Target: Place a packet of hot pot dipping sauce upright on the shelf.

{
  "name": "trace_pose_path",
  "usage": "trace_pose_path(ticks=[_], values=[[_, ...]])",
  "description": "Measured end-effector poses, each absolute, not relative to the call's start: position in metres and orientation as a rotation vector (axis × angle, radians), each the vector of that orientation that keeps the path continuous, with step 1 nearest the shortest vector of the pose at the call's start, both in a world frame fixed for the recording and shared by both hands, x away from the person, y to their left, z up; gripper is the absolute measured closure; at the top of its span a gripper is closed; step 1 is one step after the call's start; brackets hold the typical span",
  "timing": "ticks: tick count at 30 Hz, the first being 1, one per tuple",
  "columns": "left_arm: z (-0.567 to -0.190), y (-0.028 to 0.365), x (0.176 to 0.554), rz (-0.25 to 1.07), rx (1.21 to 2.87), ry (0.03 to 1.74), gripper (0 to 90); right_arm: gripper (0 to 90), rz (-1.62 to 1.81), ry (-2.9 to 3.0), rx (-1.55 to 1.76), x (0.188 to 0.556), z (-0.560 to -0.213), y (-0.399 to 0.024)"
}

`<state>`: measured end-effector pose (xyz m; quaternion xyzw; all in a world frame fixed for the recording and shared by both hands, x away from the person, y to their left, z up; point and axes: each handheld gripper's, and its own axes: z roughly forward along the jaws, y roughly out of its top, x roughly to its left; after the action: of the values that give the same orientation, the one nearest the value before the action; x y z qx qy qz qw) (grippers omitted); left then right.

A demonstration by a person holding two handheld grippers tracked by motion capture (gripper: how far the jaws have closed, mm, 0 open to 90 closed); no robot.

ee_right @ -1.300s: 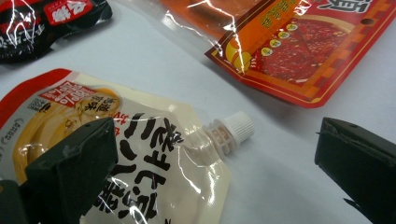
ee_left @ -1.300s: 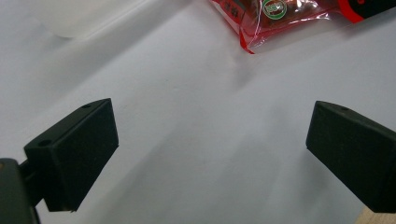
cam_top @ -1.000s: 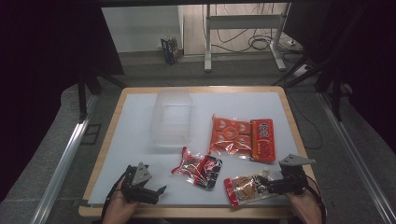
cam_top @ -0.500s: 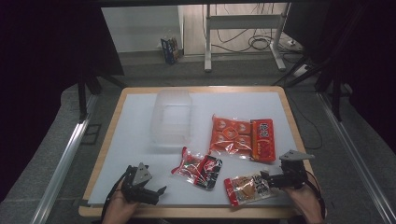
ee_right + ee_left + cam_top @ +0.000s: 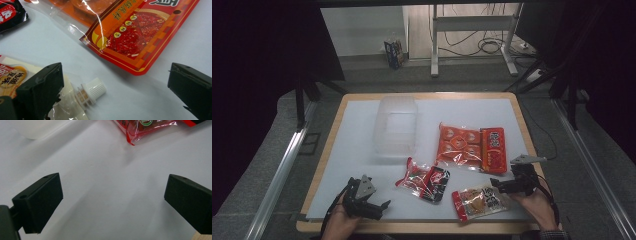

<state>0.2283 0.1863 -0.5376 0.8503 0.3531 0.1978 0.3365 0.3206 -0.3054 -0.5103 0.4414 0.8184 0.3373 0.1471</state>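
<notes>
A spouted pouch (image 5: pixel 479 201) with a white screw cap (image 5: pixel 93 89) lies near the table's front right. My right gripper (image 5: pixel 501 187) is open just right of it. In the right gripper view the cap sits between the jaws of that gripper (image 5: pixel 113 82), closer to the left one, and nothing is gripped. A large orange-red sauce packet (image 5: pixel 469 146) lies just beyond. A small red and black packet (image 5: pixel 424 179) lies at front centre. My left gripper (image 5: pixel 381 206) rests open at the front left, over bare white table (image 5: pixel 105 170).
A clear plastic container (image 5: pixel 396 125) stands left of centre toward the back. The white table top has a wooden rim (image 5: pixel 422 227), and the left gripper sits close to its front edge. Dark floor and a metal rail (image 5: pixel 282 170) flank the table.
My right gripper has shifted slightly away from the front edge, staying at the pouch's spout. The left gripper and the packets have not moved.
</notes>
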Motion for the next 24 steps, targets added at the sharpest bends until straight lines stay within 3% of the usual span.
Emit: trace_pose_path(ticks=[17,24], values=[[-0.539,0.183,0.228,0.508,2.241,0.904,1.9,17.6,1.009,2.418,1.341,0.347,-0.51,-0.3],[-0.54,0.182,0.228,0.501,2.255,0.897,2.0,18.8,1.022,2.426,1.346,0.354,-0.508,-0.294]])
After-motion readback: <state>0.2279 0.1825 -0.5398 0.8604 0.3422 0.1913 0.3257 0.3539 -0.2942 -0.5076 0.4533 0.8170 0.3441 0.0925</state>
